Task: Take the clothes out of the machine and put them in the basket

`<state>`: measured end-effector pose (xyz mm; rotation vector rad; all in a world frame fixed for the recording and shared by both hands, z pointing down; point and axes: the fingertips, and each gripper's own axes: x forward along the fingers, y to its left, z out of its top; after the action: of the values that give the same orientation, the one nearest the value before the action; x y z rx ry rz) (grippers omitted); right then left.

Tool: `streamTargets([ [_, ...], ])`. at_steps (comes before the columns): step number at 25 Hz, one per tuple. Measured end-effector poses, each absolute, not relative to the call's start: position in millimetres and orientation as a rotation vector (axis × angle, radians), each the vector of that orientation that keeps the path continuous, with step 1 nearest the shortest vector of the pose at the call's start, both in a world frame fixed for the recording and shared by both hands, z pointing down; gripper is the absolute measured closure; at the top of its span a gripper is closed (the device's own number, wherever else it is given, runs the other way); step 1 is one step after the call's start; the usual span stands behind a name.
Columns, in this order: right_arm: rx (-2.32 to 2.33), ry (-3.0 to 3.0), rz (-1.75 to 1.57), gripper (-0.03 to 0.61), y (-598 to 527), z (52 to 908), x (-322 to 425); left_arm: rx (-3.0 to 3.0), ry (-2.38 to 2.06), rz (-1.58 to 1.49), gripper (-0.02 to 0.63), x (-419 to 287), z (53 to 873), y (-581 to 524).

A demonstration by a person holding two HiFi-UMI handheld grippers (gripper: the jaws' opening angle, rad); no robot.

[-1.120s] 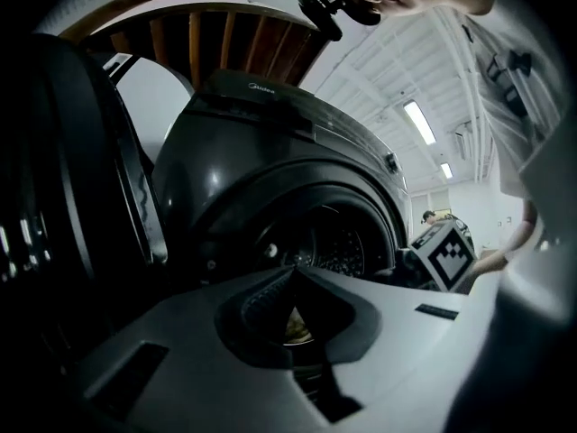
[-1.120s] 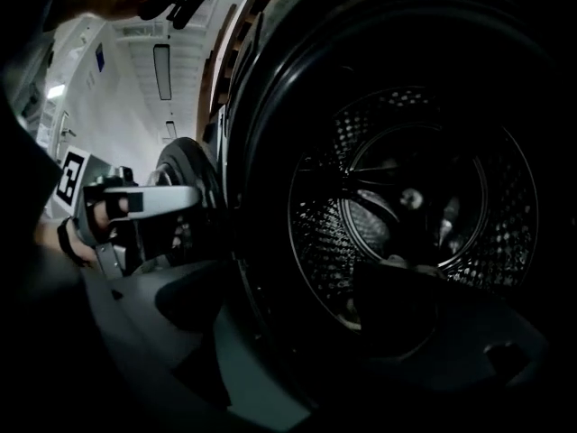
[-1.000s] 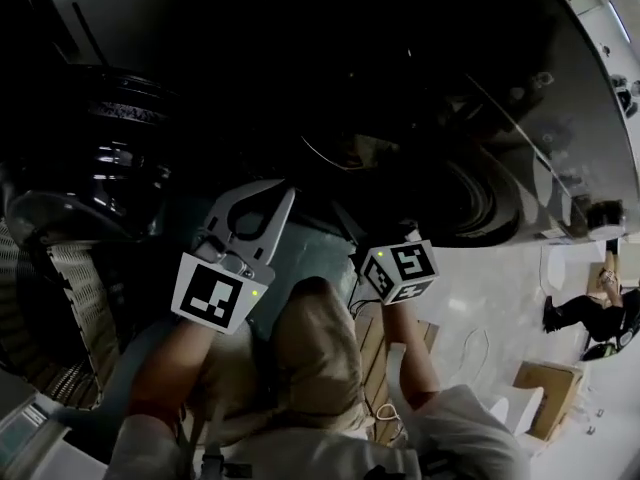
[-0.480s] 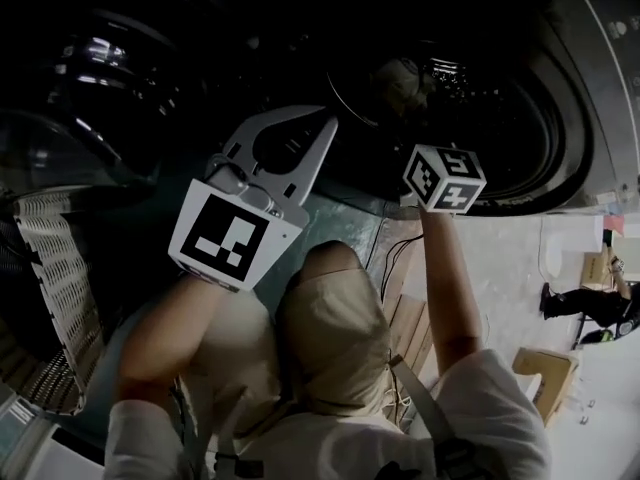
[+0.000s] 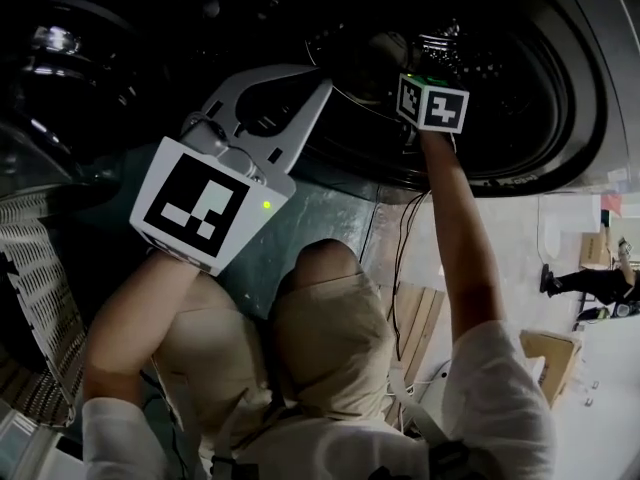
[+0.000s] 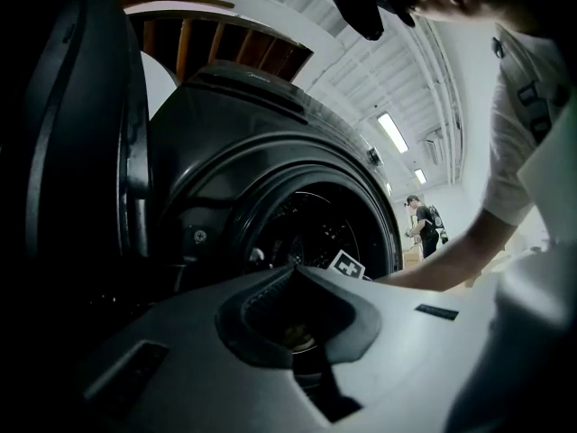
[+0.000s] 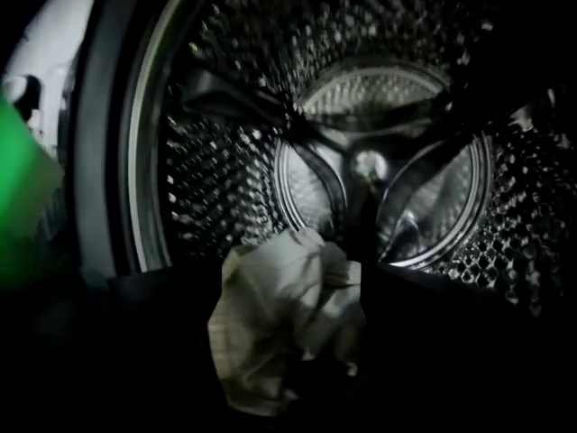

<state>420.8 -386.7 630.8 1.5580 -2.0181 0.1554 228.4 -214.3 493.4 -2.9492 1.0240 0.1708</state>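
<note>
A pale, glossy floor [image 5: 500,238] runs off to the right of the dark washing machine [image 5: 570,118], under a bright, white-ceilinged hall. A wooden pallet [image 5: 415,318] and a cardboard box [image 5: 548,363] sit on that floor, with another person [image 5: 585,288] far off. The white perforated basket [image 5: 45,288] stands at the left edge of the head view, beside the person's knee. The machine's door [image 6: 81,152] is swung wide to the left, so the way into the drum [image 7: 225,152] is clear.

The right gripper [image 7: 290,278] reaches in over the rim, and its marker cube [image 5: 432,103] sits at the mouth of the drum. Its jaws are spread wide and have just been opening further. A crumpled pale cloth [image 7: 279,323] lies on the drum's bottom between them, and no pinch on it can be seen. The left gripper [image 6: 293,269] hangs outside the machine with its jaws clenched tip to tip on nothing.

A second ago the right cube was low, near the knee and below the opening. It has since travelled into the drum. The left gripper has kept roughly its place.
</note>
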Motion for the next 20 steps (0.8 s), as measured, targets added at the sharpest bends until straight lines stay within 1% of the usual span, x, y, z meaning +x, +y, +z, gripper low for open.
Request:
streamTargets([
  [5,1.464,-1.910,0.095,0.101,-411.8,641.5,427.3,-2.915,1.000,0.134,0.600,224.9,494.6,-209.2],
  [9,1.476,-1.920,0.247,0.083,-426.8,654.4,438.3,-2.925,1.014,0.119,0.600,224.7,497.1,-204.6],
  [14,1.350,-2.036,0.535,0.057,-434.5,674.4,419.6,-2.911,1.033,0.100,0.600,221.9,498.6,-203.8],
  [18,1.269,-1.910,0.493,0.049,-437.2,704.3,427.2,-2.913,1.077,0.104,0.600,216.7,500.5,-206.5],
  [20,1.239,-1.898,0.537,0.049,-439.9,717.6,425.4,-2.894,1.075,0.095,0.600,217.4,498.3,-205.1],
])
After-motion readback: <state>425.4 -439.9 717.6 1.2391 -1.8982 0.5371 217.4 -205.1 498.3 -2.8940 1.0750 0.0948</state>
